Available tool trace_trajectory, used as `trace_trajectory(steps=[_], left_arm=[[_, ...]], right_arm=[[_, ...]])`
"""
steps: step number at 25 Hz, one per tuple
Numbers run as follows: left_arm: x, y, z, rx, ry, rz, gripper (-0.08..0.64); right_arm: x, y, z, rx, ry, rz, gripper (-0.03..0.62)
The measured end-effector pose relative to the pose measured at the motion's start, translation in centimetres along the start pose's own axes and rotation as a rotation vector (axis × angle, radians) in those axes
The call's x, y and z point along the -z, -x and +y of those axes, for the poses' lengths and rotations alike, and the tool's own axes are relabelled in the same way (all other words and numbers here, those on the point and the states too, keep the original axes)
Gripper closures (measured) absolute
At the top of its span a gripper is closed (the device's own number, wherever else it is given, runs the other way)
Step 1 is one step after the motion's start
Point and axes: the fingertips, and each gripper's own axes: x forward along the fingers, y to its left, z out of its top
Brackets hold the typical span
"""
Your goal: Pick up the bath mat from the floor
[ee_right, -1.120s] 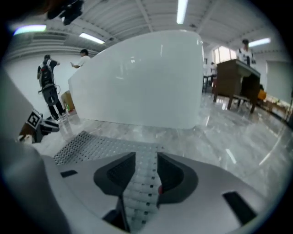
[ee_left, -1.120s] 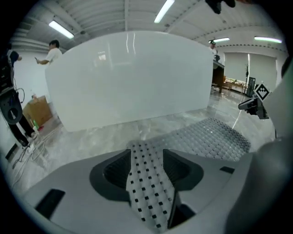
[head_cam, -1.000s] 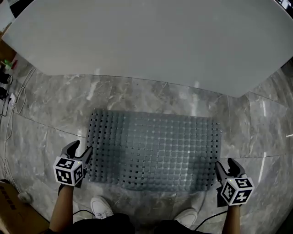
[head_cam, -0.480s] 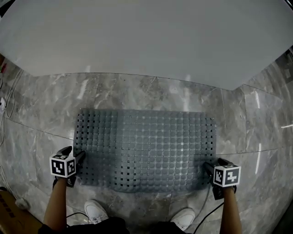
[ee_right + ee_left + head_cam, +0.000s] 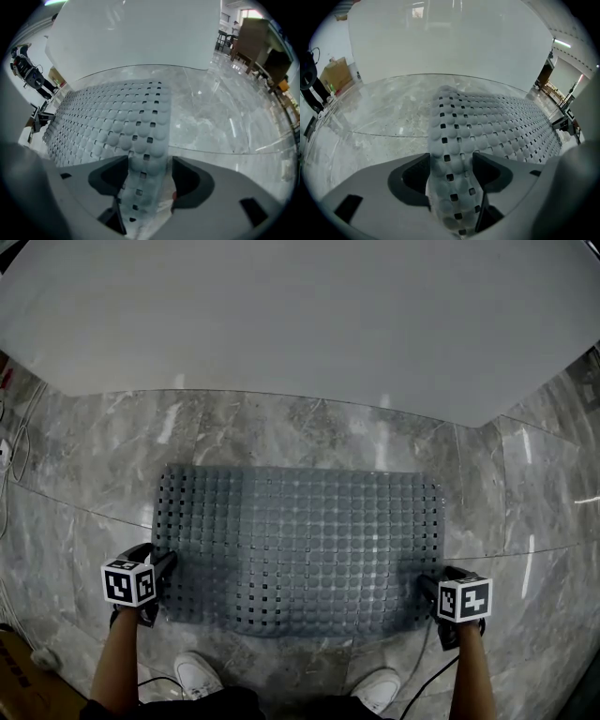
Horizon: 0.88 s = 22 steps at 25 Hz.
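A grey perforated bath mat [image 5: 300,549] lies flat on the marble floor. My left gripper [image 5: 167,563] is at its near left corner and my right gripper [image 5: 427,585] at its near right corner. In the left gripper view the jaws of the left gripper [image 5: 451,173] are opening, with the mat's edge [image 5: 450,154] running between them. In the right gripper view the right gripper [image 5: 147,176] stands wide, its jaws still spreading, and the mat's edge [image 5: 143,154] passes between them. I see no pad pressing on the mat.
A large white panel [image 5: 300,315] rises just beyond the mat. The person's white shoes [image 5: 202,673] stand right behind the mat's near edge. Cables [image 5: 11,465] lie along the left, with a cardboard box [image 5: 19,681] at the near left.
Both grippers have moved inward onto the mat's near corners, and their jaws have spread wider. The mat has stayed flat on the floor.
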Motion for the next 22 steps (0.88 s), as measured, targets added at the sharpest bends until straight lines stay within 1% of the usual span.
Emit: trace_trajectory(steps=[2, 7, 9, 11, 13, 16, 18, 22], left_arm=[[0.0, 0.1, -0.2, -0.007, -0.007, 0.0, 0.276], [-0.1, 0.1, -0.8, -0.01, -0.041, 0.006, 0.324], [-0.1, 0.1, -1.2, -0.001, -0.061, 0.009, 0.357], [-0.1, 0.0, -1.8, 0.015, -0.076, 0.009, 0.403], [-0.1, 0.0, -2.2, 0.035, -0.067, 0.0, 0.44], [-0.3, 0.4, -2.8, 0.065, -0.025, -0.046, 0.486], [-0.5, 1.0, -2.9, 0.077, -0.006, -0.088, 0.493], [-1.2, 2.3, -3.4, 0.118, -0.003, -0.159, 0.5]], right_arm=[[0.0, 0.0, 0.4, -0.005, 0.018, 0.006, 0.318], [-0.1, 0.0, 0.6, -0.004, 0.019, 0.004, 0.333], [-0.1, 0.0, 0.9, -0.006, 0.023, -0.008, 0.355], [0.0, -0.1, 1.3, -0.011, 0.024, -0.018, 0.392], [0.1, 0.0, 1.8, -0.016, 0.033, -0.029, 0.432], [0.1, 0.2, 2.2, -0.017, 0.045, -0.056, 0.474], [0.1, 0.4, 2.5, -0.006, 0.066, -0.083, 0.485], [-0.4, 1.5, 3.0, -0.007, 0.084, -0.143, 0.503]])
